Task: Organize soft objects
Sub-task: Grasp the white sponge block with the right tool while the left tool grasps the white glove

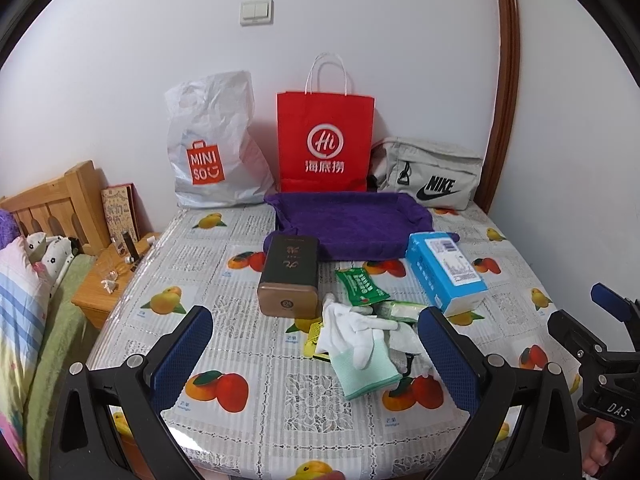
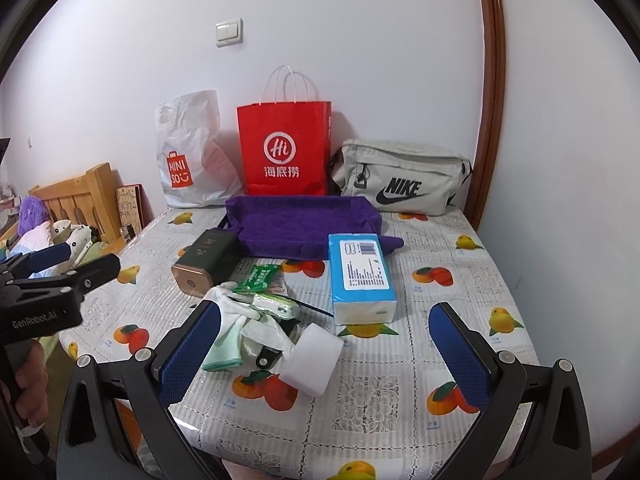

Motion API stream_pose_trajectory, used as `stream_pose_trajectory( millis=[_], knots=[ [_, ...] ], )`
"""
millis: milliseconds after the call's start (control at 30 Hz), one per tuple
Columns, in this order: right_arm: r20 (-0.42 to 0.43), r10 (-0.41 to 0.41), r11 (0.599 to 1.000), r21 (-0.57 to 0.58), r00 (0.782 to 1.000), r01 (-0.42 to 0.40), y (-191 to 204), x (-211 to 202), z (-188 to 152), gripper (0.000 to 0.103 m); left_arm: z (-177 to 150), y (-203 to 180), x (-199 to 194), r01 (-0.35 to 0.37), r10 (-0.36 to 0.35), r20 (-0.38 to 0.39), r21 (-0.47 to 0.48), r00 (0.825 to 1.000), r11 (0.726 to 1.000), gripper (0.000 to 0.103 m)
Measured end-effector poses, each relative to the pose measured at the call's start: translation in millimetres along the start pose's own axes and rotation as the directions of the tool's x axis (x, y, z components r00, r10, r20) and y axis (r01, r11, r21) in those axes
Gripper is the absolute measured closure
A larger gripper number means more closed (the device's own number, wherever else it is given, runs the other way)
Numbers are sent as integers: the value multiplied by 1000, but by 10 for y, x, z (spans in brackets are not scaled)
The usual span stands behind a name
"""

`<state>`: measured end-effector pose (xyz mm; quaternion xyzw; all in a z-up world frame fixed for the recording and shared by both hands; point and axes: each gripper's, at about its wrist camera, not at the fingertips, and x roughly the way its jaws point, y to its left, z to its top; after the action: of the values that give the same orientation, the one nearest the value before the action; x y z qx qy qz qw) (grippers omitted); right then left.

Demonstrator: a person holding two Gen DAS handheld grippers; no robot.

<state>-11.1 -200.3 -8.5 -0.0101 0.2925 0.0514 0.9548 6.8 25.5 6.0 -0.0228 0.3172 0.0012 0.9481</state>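
The fingers of both grippers are standing wide apart, blue pads facing inward, holding nothing. The left gripper (image 1: 314,354) is hovering low over the near edge of the worktop (image 1: 256,392), a table under a fruit-printed cover, and the right gripper (image 2: 324,354) is hanging alongside it at the same height, both pointing toward twelve o'clock.

The soft things are lying in a loose heap between the two tools: a white and mint glove (image 1: 354,344), a green wipes packet (image 1: 360,286), a small green-and-white pack (image 2: 276,306) and a white roll (image 2: 314,360) at the heap's five o'clock. A blue tissue pack (image 2: 360,276) is sitting at the heap's two o'clock, and a dark tin (image 1: 290,276), plainly hard, at its ten o'clock. A purple cloth tray (image 1: 352,220), probably the destination, is waiting empty at twelve o'clock, in front of a red paper bag (image 1: 326,140).

Nothing looks sorted yet. The sensible first pick is probably the roll, lying clear of the pile. Lowering squarely, closing gently across its middle and lifting before travelling should avoid dragging the glove along.
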Motion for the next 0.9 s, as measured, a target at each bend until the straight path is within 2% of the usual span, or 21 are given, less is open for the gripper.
stream_pose_trajectory(
  millis=[267,500,600,767,900],
  knots=[
    [-116,47,998,44,992,-42,-122,487,-172,1,-155,76,545,-18,16,-106,-17,994,1000,0],
    [-227,100,994,75,969,-85,-118,1007,-387,1,-307,105,905,-41,37,-159,-23,987,999,1],
    [-265,111,992,88,958,-91,-114,1213,-474,1,-378,105,1049,-46,43,-181,-11,983,999,4],
    [-326,152,982,157,933,-105,-182,1528,-597,6,-453,98,1233,-18,17,-199,-4,980,1000,4],
    [-354,203,965,231,913,-124,-254,1735,-689,7,-480,90,1342,31,-35,-202,-23,979,999,4]
  ],
)
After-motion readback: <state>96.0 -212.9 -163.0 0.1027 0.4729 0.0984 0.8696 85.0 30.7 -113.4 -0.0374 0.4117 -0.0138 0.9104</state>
